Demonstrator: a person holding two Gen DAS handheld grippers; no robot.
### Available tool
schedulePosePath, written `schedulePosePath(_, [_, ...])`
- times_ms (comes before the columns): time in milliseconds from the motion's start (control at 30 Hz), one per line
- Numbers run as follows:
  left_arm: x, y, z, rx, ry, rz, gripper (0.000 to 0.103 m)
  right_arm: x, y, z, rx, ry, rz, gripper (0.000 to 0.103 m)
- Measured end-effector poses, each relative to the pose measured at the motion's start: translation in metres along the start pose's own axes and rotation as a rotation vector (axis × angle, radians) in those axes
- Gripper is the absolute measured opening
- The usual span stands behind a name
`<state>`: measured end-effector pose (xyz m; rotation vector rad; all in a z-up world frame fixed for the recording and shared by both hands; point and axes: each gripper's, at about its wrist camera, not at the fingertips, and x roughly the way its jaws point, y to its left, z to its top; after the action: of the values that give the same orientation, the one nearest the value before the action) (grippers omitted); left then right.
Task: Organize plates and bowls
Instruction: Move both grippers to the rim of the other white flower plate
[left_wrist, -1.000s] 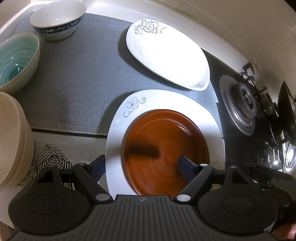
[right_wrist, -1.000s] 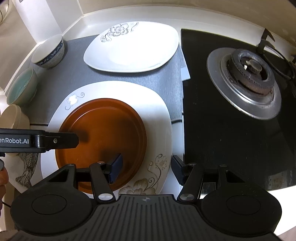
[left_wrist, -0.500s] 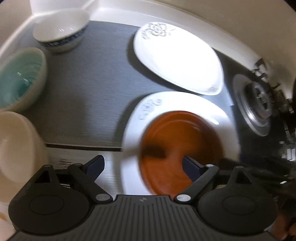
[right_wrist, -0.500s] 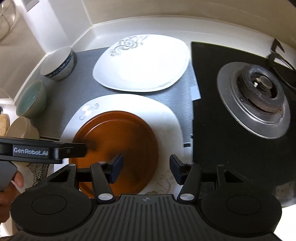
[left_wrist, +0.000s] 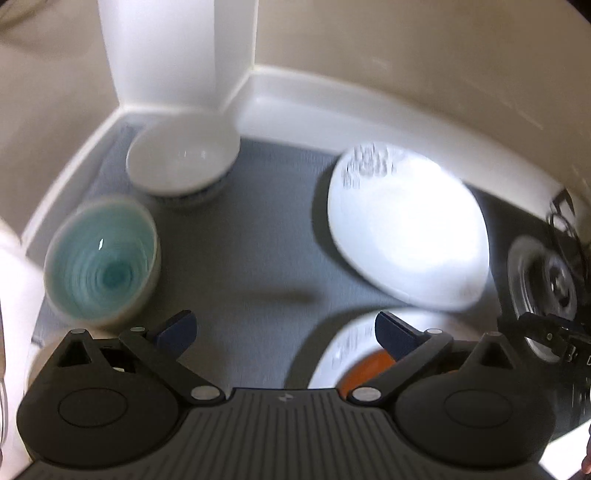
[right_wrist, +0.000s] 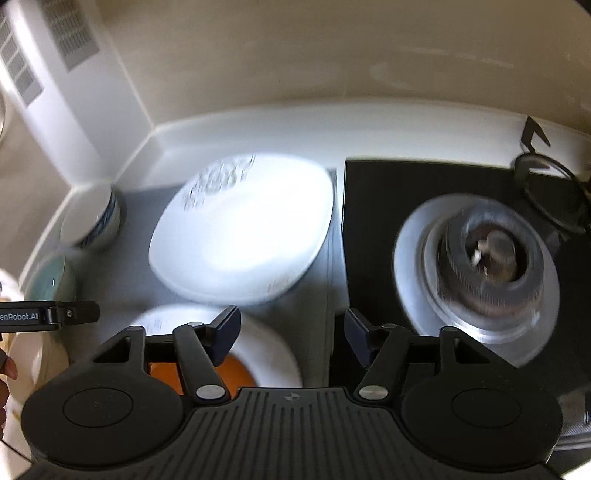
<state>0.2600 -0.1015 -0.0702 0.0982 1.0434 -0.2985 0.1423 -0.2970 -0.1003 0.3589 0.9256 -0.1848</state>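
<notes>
- Two grippers: your left gripper (left_wrist: 284, 326) has just spread wide, empty.
- Your right gripper (right_wrist: 291, 332) has just widened, empty, above the brown plate (right_wrist: 229, 371).

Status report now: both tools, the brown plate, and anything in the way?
Left tool open, jaws just widened, nothing between. Right tool open, empty. Brown plate sits on near white plate. Far white plate lies just beyond; path clear.

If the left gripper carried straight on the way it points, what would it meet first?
Probably the bare grey mat. The left gripper is open and empty, aimed between the teal bowl and the white plate. The frame is blurred, so depth is uncertain.
</notes>
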Motion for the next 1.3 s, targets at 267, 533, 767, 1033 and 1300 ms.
schedulePosePath(267, [0.042, -0.015, 0.040, -0.033, -0.043, 0.061, 0.103, 0.049, -0.020, 0.039, 0.013, -0.019, 0.065, 0.066])
schedulePosePath(533, [0.088, -0.026, 0.071, -0.062, -0.028, 0.058, 0.103, 0.107, -0.030, 0.071, -0.015, -0.004, 0.078, 0.066])
schedulePosePath(767, [0.103, -0.029, 0.071, -0.054, -0.005, 0.067, 0.103, 0.139, -0.016, 0.090, -0.102, 0.008, 0.108, 0.077])
schedulePosePath(1033, [0.117, -0.028, 0.072, -0.065, 0.010, 0.066, 0.103, 0.159, 0.003, 0.107, -0.216, 0.003, 0.174, 0.075])
schedulePosePath(1300, [0.130, -0.021, 0.077, -0.123, 0.047, 0.037, 0.103, 0.155, -0.022, 0.098, -0.084, 0.043, 0.231, 0.074])
